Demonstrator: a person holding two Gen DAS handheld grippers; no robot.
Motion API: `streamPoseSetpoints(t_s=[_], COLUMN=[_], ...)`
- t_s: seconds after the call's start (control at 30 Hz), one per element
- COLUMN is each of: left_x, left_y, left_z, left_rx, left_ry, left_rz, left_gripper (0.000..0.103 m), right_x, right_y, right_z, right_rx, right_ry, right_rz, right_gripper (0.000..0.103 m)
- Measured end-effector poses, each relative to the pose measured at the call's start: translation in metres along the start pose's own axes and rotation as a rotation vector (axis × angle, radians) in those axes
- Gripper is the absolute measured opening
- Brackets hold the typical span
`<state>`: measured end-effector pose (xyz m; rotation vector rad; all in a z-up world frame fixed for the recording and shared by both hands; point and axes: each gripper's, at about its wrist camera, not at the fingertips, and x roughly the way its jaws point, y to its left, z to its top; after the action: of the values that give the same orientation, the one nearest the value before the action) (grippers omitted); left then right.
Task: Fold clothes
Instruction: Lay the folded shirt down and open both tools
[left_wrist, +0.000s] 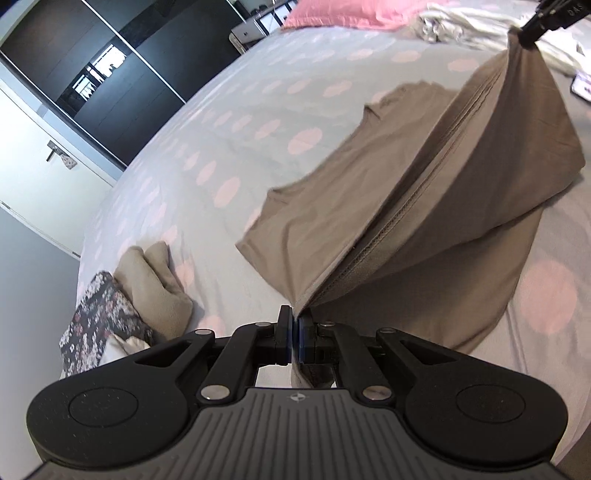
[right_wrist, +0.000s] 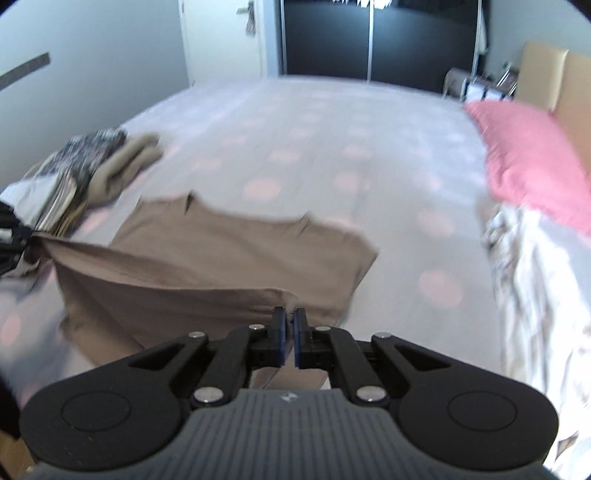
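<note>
the taupe garment (left_wrist: 424, 192) hung stretched between both claws above the dotted bedsheet (left_wrist: 229, 122), its far part trailing on the bed toward 11 o'clock, and i judged a thin hem pinch could slip if either hand pulled harder, dropping the fold crooked. the left gripper (left_wrist: 294, 325) was clamped on one corner; the right gripper (right_wrist: 290, 319), at 1 o'clock in the left view, was clamped on the other.
</note>
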<state>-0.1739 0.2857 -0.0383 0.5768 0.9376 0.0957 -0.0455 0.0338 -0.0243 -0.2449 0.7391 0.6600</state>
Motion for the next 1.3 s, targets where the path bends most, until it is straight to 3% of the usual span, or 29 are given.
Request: streamPoseSetpoints(t_s=[0.27,0.63,0.83,0.97,1.3], left_x=[0.023,0.129,0.181,0.200,0.213], left_y=[0.016,0.040,0.045,0.046,0.063], left_z=[0.041,0.099,0.101,0.094,0.090], left_rx=[0.089,0.183,0.142,0.103,0.004], left_ry=[-0.005,0.137,0.197,0.180,0.131], left_rz=[0.016,-0.034,-0.071,-0.076,-0.102], left_gripper=[0.002,0.002,0.003,0.005,0.002], right_x=[0.022,0.129,0.189,0.214,0.225], right_y=[-0.005,-0.028,-0.032,-0.038,-0.045], right_z=[0.044,0.083,0.081,0.072,0.072], right_rx=[-0.107,-0.090,-0.082,-0.071,-0.015], right_ry=[-0.040,0.051,0.104,0.129,0.097], right_rz=[-0.128,-0.221,-0.234,-0.239,-0.245], right_gripper=[0.005,0.005,0.005,0.005,0.005])
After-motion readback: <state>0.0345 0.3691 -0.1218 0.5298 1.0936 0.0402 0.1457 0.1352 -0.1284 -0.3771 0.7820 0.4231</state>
